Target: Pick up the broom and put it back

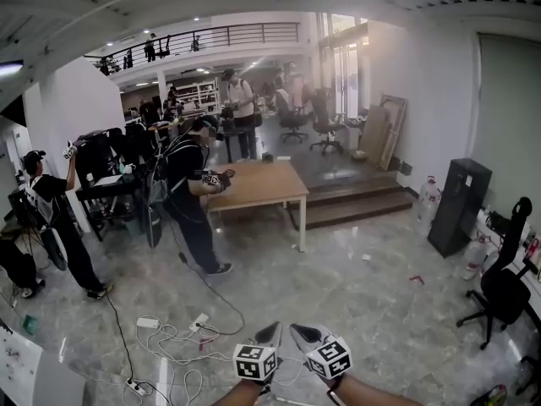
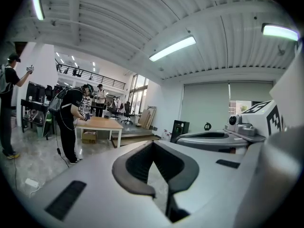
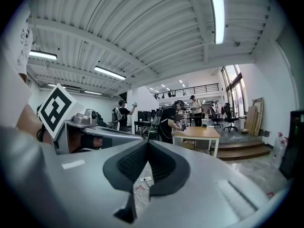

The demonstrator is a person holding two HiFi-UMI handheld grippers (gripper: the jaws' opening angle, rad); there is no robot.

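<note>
Lost the left forearm [image 1: 241,393] and right forearm [image 1: 372,392] under the head view's bottom edge, behind the left gripper [image 1: 272,330] and right gripper [image 1: 300,332]. Saw only part of a dark shape [image 1: 13,265] clipped by the left edge, and of a white panel [image 1: 17,366] in the lower left corner. Could not make out the figures [image 1: 152,47] on the balcony [image 1: 228,34]. Could not tell what the person [image 1: 188,197] by the wooden table [image 1: 264,184] held. Caught a green-and-yellow thing [image 1: 490,396] at bottom right, too cropped to name.

Floor [image 1: 338,290] straight ahead open; cables [image 1: 173,345] front-L, table [image 1: 266,184] w/ person [image 1: 190,197] beyond (chair [image 1: 500,293] far R).
</note>
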